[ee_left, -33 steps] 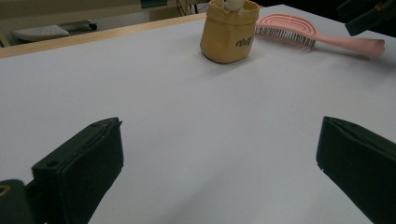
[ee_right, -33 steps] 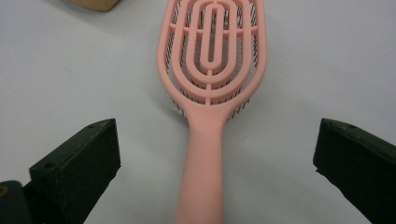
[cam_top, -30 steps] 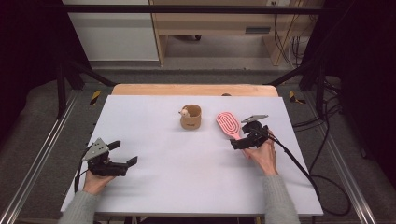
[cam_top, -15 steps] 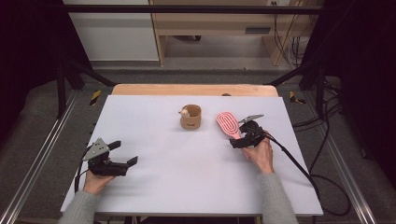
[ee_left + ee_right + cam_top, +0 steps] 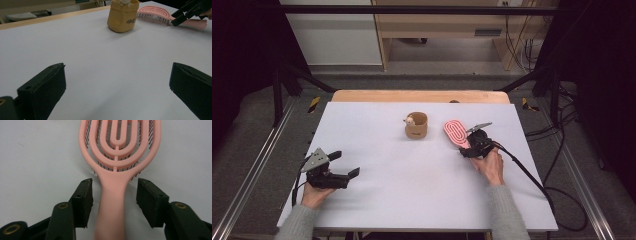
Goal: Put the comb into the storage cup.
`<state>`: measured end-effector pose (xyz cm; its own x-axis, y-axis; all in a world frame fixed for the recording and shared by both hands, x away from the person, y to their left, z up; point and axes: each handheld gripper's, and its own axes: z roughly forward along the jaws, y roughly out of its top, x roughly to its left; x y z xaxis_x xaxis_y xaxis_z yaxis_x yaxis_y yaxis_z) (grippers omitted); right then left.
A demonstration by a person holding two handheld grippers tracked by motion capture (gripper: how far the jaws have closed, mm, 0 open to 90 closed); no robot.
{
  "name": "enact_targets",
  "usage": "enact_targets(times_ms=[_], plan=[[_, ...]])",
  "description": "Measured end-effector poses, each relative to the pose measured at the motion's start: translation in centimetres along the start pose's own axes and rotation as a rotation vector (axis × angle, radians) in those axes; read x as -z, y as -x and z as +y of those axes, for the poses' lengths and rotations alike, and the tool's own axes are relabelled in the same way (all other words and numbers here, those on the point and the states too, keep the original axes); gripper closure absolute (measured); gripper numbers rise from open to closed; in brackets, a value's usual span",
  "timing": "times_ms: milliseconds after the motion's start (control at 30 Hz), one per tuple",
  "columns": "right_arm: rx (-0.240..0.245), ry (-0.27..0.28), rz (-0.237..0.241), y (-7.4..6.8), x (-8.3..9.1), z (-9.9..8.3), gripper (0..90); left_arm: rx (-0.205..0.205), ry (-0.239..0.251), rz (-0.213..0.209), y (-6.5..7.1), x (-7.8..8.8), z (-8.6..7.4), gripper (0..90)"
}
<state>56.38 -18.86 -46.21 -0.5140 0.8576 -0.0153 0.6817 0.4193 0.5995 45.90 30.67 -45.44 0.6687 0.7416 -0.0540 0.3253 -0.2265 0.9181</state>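
because the pink hairbrush [image 5: 117, 157] lies bristles-down on the white worktop [image 5: 412, 190] beside the tan cup [image 5: 416, 125], the right claw [image 5: 114, 202] straddles its handle, jaws closing but not yet touching, while the left claw [image 5: 117, 87] rests spread apart.

One hairbrush [image 5: 456, 133], one cup [image 5: 416, 125].

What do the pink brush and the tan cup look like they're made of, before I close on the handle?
The pink brush looks like moulded plastic with a smooth matte finish: one-piece looped vents, dark bristles underneath. The tan cup looks soft, perhaps kraft paper or fabric: its walls bulge, its rim sags, and its surface is dull. The right gripper has its jaws astride the handle, not yet touching it.
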Motion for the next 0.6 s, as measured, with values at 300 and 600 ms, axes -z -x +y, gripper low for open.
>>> enact_targets(times_ms=[300,600], plan=[[-0.01,-0.022,0.008,0.08,-0.16,0.02,59.4,-0.001,-0.002,0.0,0.01,0.01,0.01,0.3],[-0.019,-0.028,0.008,0.08,-0.18,0.04,68.5,-0.001,-0.002,0.0,0.02,0.0,0.01,0.3]])
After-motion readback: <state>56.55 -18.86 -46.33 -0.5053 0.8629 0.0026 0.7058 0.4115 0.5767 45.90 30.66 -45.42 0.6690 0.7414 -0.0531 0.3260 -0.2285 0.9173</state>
